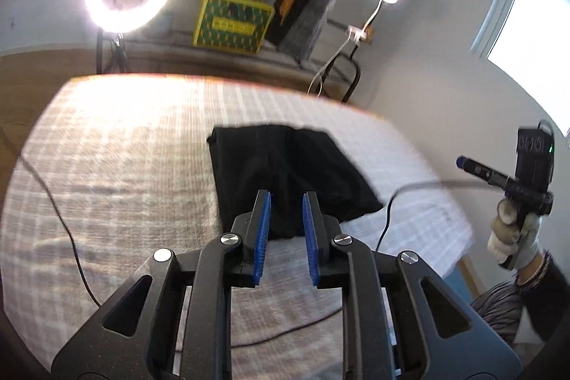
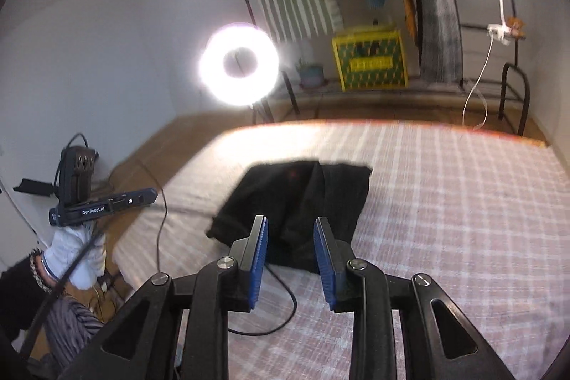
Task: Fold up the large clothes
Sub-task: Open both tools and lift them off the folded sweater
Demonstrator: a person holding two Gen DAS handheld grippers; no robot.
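Item: my left gripper [image 1: 285, 198] and right gripper [image 2: 290, 223], both parted, nothing between the pads. Ahead of both jaws: black garment [image 1: 285, 166], folded compact on the checked bedspread [image 1: 124, 166]. A loose cable [image 2: 285, 301] trails just beneath my right jaws; I judge it could snag the next reach.

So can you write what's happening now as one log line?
step: fold done, released | black garment: folded on bed | left gripper: open, empty | right gripper: open, empty
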